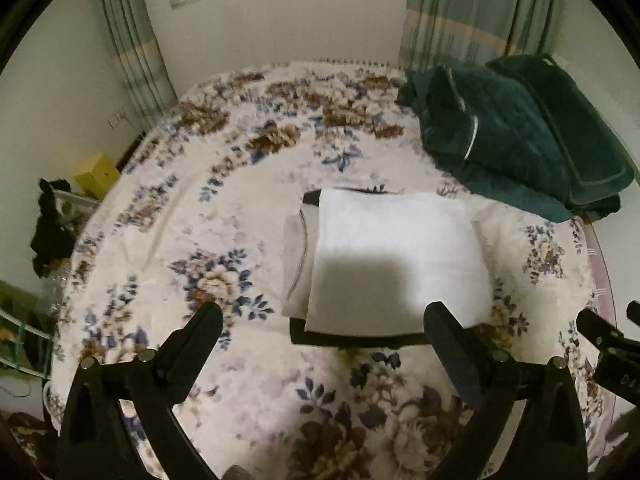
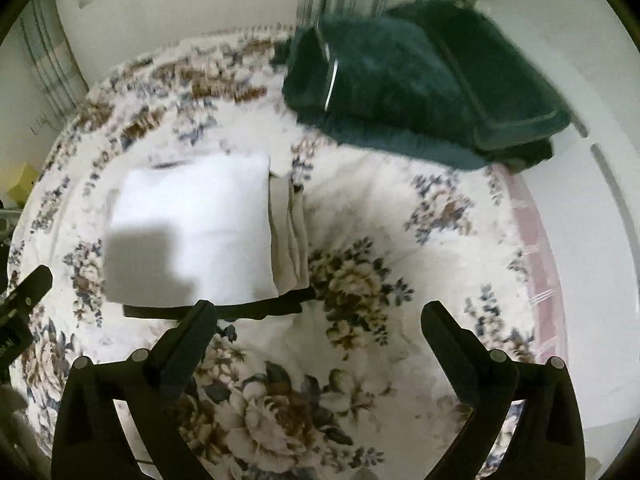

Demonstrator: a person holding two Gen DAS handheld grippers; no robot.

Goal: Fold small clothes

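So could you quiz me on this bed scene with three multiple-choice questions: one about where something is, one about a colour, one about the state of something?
1. Where does the white folded cloth lie?
A. on a stack of folded clothes
B. on the floor
C. on the windowsill

2. What colour is the bundle at the far right of the bed?
A. red
B. dark green
C. yellow

3. How do the jaws of the left gripper stand?
A. clamped on cloth
B. wide open, empty
C. out of view

Answers: 1 A, beige and dark layers show under it; 2 B, both views show dark green; 3 B, floral cover shows between them.
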